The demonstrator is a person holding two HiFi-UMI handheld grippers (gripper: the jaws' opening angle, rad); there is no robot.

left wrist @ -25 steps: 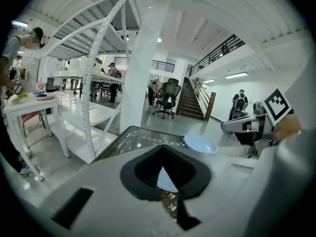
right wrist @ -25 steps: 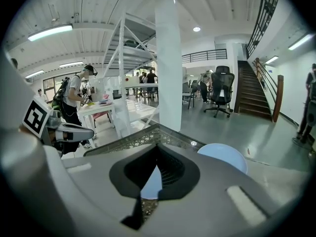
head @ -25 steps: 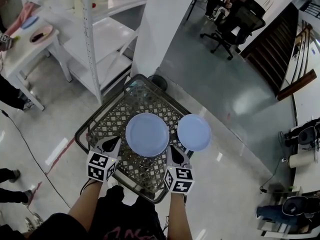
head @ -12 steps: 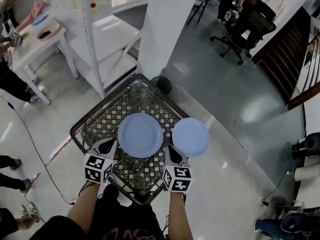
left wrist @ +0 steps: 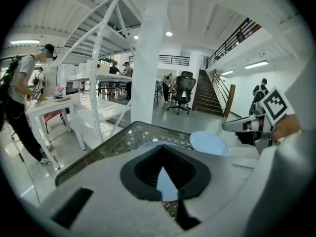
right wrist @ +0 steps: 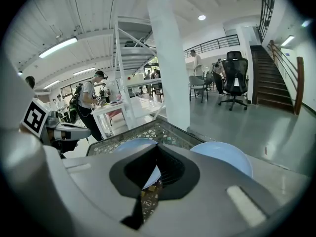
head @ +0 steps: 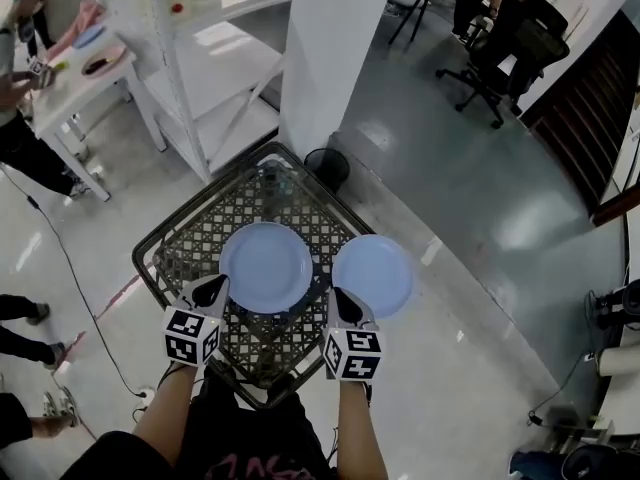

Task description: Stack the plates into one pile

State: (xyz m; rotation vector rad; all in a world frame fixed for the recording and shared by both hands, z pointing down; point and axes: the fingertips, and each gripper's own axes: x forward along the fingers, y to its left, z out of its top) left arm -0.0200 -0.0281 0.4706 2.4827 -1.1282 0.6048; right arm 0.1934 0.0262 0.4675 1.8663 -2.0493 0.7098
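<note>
I work in an open lab-type workspace. Indicators: polished grey floor point(head: 470, 198), white column point(head: 335, 58), metal racking point(head: 230, 68), work table point(head: 60, 93) with people standing at it, office chair point(head: 495, 73), staircase point(left wrist: 210, 98).

The housing of your left gripper point(head: 215, 290) covers, in its own view, most of the left plate point(left wrist: 166, 187) pinched between the jaws. Only a pale sliver shows in the opening and a strip of rim beyond, and your right gripper point(head: 341, 302) hides the right plate point(right wrist: 222, 154) the same way. From the head view both plates hide the tabletop point(head: 186, 251) mesh beneath them ahead of the jaws, and your forearms point(head: 172, 413) are cut off by the bottom edge.
</note>
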